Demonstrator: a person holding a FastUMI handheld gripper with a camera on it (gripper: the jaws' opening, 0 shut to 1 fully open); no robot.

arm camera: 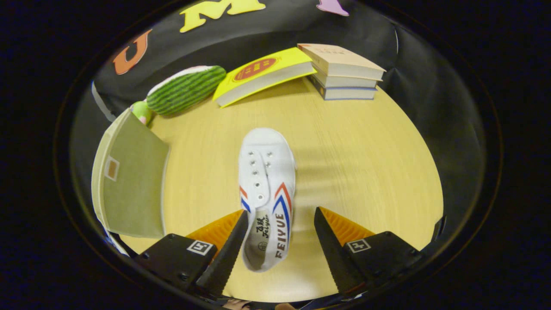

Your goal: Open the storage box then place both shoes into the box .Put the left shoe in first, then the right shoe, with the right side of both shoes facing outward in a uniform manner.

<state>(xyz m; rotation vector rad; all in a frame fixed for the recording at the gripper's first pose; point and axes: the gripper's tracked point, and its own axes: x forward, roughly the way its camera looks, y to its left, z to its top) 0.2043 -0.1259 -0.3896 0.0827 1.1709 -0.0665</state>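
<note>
A white canvas shoe [267,189] with red and blue stripes lies on the wooden table [366,172], toe pointing away from me. Its heel end sits between my fingers, closer to the left finger [230,254] than to the right finger [329,249]. My gripper [280,224] is open, with a clear gap between the right finger and the shoe. To the left stands the beige storage box [129,185], its flap raised; I cannot see inside it.
Beyond the shoe, a green striped plush toy [185,88] lies at the table's far left. A yellow book [262,77] leans on a stack of books [344,73] at the far side. Bare tabletop lies right of the shoe.
</note>
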